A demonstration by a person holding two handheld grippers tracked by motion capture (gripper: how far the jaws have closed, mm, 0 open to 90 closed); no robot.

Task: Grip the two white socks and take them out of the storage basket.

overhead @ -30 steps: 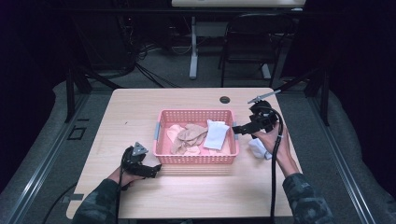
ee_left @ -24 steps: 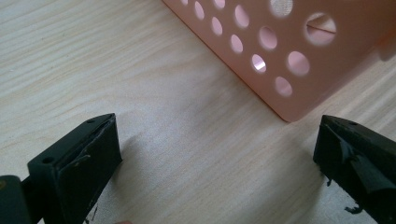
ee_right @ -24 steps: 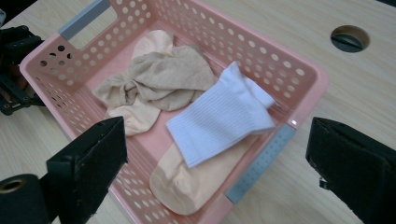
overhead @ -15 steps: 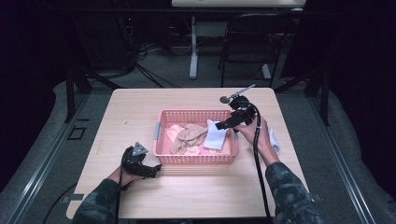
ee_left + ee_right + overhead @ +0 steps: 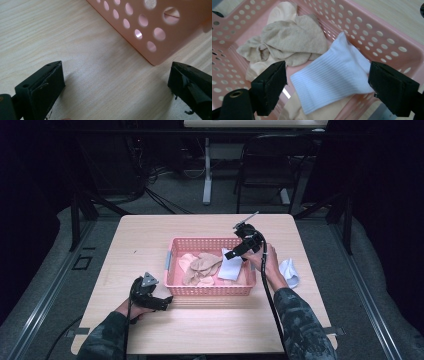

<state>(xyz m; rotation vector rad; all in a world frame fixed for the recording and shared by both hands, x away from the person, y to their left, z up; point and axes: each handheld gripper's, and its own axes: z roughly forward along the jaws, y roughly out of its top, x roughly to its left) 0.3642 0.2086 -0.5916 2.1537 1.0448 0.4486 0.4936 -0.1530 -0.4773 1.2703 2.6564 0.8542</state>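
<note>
Two grippers in frame: right gripper (image 5: pixel 231 254) over pink perforated plastic basket (image 5: pixel 172 270) at centre, jaws wide but closing, astride white ribbed sock (image 5: pixel 332 80), not pressing. Left gripper (image 5: pixel 165 301) lower left, jaws wide, empty.

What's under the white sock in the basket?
A peach sock lies under the white sock in the pink basket; how far it reaches beneath is covered.

White sock (image 5: pixel 334 80): ribbed knit, lying flat and slightly crumpled at the right end of the pink perforated basket (image 5: pixel 387 47), cuff edge toward the near wall, far end against the basket's side wall (partly overlapping the cream (image 5: pixel 329 110) and beige socks (image 5: pixel 289 40) beside it)
</note>
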